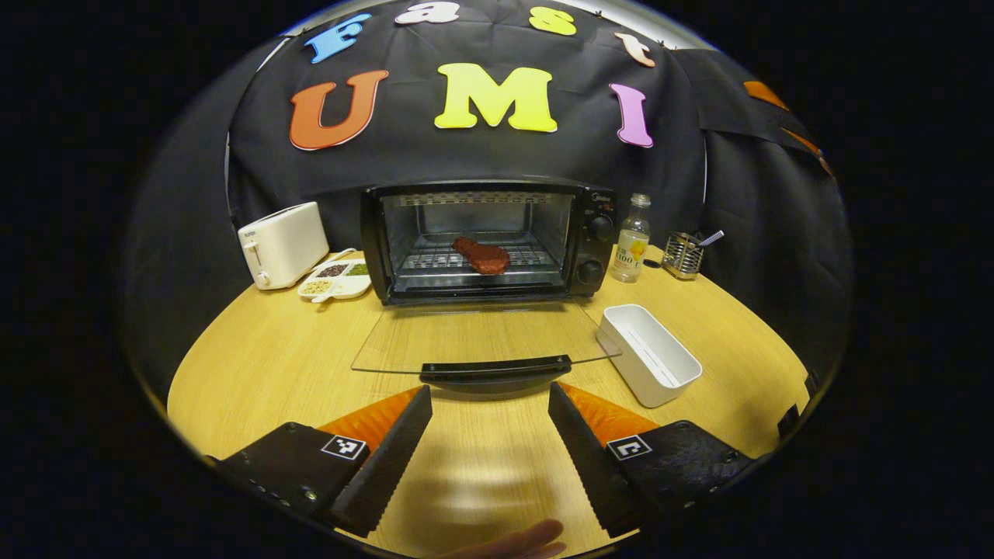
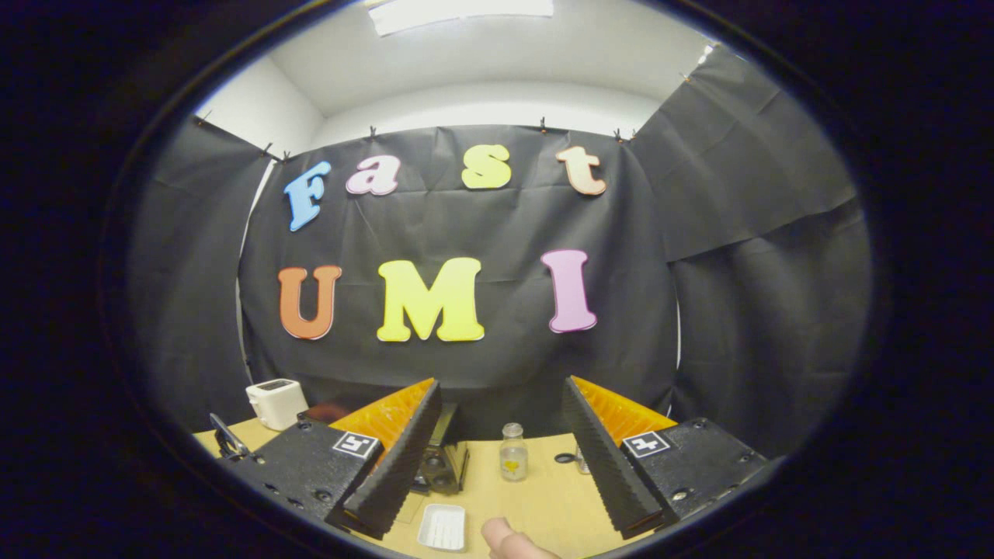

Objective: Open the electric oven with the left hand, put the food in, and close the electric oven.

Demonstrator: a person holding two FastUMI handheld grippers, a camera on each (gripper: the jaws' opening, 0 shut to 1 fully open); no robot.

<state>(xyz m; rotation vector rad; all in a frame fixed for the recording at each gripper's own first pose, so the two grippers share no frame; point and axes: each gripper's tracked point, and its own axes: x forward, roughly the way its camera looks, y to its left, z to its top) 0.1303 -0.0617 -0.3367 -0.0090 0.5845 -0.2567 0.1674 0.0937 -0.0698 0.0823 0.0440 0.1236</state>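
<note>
Oven (image 1: 485, 241), black, at the back of the wooden table (image 1: 256, 365); we see its glass door (image 1: 474, 338) folded flat toward us, the door's black handle (image 1: 495, 367) just ahead of our left gripper (image 1: 489, 404), apart from it; that gripper's jaws stand spread wide with nothing between them. Food (image 1: 481, 255), a reddish-brown piece, lies on the wire rack inside the oven cavity, well beyond the left gripper. Right gripper (image 2: 501, 423), raised higher, jaws likewise parted and empty; below it we note the oven's control side (image 2: 443, 466). White rectangular container (image 1: 651, 353), empty, right of the door. Divided white dish (image 1: 335, 279) holding dark, green and pale portions, left of the oven, beside a white toaster (image 1: 282, 243). Clear bottle (image 1: 630, 248) and wire holder (image 1: 683, 255) with a utensil, right of the oven.
</note>
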